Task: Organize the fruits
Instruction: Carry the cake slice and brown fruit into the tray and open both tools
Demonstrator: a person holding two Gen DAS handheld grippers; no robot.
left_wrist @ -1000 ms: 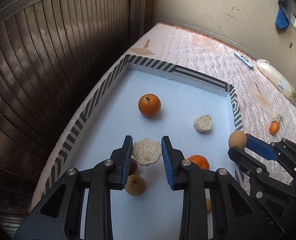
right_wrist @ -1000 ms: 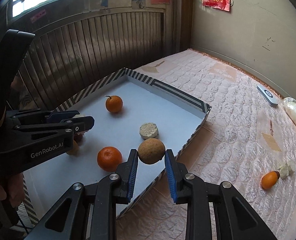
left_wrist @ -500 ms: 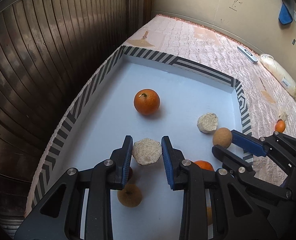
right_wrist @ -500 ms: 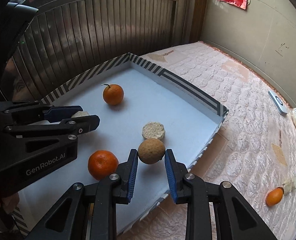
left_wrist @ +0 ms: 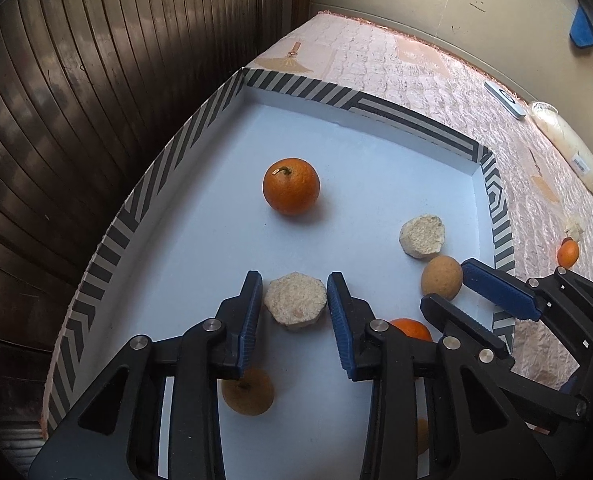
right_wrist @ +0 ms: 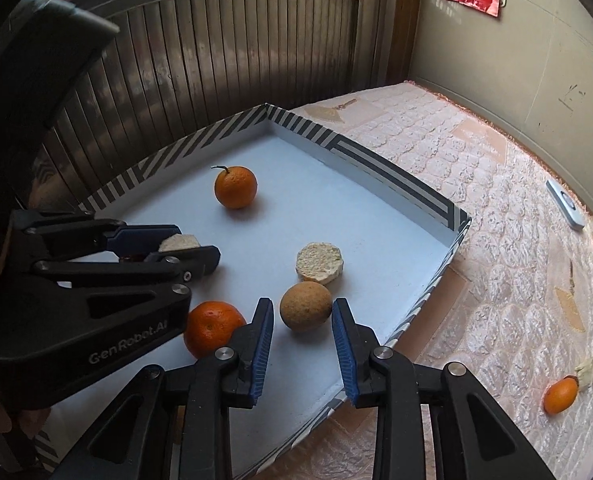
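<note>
— Look, the right gripper (right_wrist: pixel 302 330) has let go: the brown fruit (right_wrist: pixel 305 312) now sits in the tray (right_wrist: pixel 396 188) beside the pale slice (right_wrist: pixel 319 263), pads clear of it.

— And the left gripper (left_wrist: pixel 295 308)?

— Lower than a second ago, and its disc (left_wrist: pixel 295 304) looks freed, though I cannot tell for sure. One orange (right_wrist: pixel 561 395) waits outside.

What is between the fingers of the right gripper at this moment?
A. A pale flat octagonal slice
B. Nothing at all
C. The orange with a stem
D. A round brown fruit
D: in the right wrist view the round brown fruit sits between the blue pads of the right gripper, low over the white floor of the striped tray.
</note>
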